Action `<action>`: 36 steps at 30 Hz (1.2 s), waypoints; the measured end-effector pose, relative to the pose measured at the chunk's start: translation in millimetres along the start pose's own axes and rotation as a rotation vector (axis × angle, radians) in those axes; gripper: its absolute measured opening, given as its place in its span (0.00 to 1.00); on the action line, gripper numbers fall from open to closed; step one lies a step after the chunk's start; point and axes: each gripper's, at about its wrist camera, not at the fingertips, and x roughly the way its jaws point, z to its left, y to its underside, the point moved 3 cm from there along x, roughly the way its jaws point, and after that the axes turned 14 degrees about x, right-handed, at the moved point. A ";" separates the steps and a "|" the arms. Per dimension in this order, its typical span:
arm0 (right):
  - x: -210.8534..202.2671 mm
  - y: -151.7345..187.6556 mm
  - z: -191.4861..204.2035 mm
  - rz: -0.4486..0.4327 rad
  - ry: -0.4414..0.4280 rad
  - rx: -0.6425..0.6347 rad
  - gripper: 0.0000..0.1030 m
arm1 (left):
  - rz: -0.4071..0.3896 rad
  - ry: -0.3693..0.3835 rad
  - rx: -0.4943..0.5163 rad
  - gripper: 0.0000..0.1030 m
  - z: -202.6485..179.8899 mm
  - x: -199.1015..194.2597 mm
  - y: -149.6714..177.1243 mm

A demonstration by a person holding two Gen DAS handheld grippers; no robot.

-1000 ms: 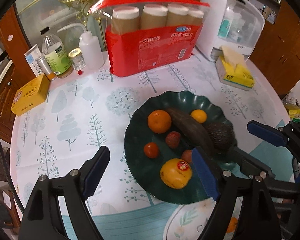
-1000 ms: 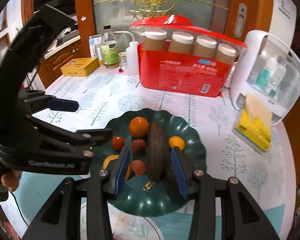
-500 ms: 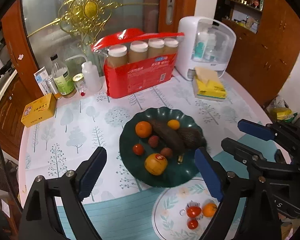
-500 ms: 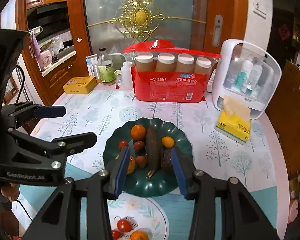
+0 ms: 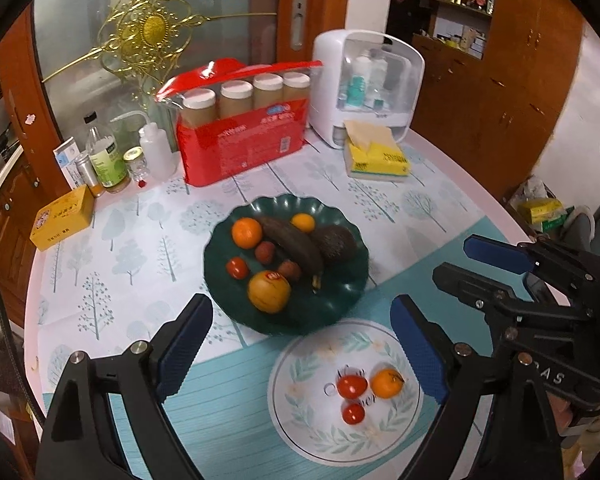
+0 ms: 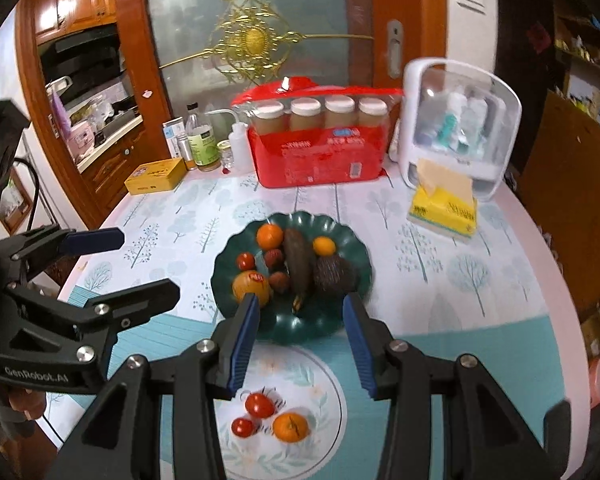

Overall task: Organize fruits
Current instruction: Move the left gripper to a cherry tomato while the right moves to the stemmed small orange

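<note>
A dark green plate (image 5: 342, 300) (image 6: 328, 322) holds a dark banana (image 5: 292, 242), an avocado (image 5: 334, 242), two oranges, lychees, a small tomato (image 5: 237, 268) and a yellow apple (image 5: 269, 291). Nearer me, a white leaf-pattern plate (image 5: 312, 436) (image 6: 324, 392) holds two tomatoes and a tangerine (image 5: 387, 383) (image 6: 290, 426). My left gripper (image 5: 302, 348) is open and empty above the white plate's near side. My right gripper (image 6: 300, 342) is open and empty, above the gap between the two plates; it also shows in the left wrist view (image 5: 476, 264).
At the table's back stand a red pack of paper cups (image 5: 242, 136), a white storage case (image 5: 366, 88), a yellow tissue pack (image 5: 378, 156), bottles (image 5: 106, 152) and a yellow tin (image 5: 62, 216). The round table's edge curves along the right.
Both grippers have pulled back and up from the green plate. The white plate with tomatoes and tangerine has come into view. Both stay open and empty.
</note>
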 end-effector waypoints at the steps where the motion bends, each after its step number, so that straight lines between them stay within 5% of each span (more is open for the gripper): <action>1: -0.5 4.9 -4.3 0.004 0.003 0.016 0.43 | 0.001 0.003 0.002 0.87 -2.7 1.3 2.6; 18: 45.3 113.6 -48.9 0.160 0.035 0.150 0.43 | 0.135 0.066 0.011 0.87 -52.0 80.0 95.0; 27: 69.9 144.8 -55.9 0.229 0.022 0.181 0.43 | 0.218 0.114 -0.049 0.87 -55.2 115.9 133.0; 36: 75.5 147.3 -59.6 0.226 -0.020 0.191 0.43 | 0.241 0.161 -0.026 0.70 -65.1 131.5 142.0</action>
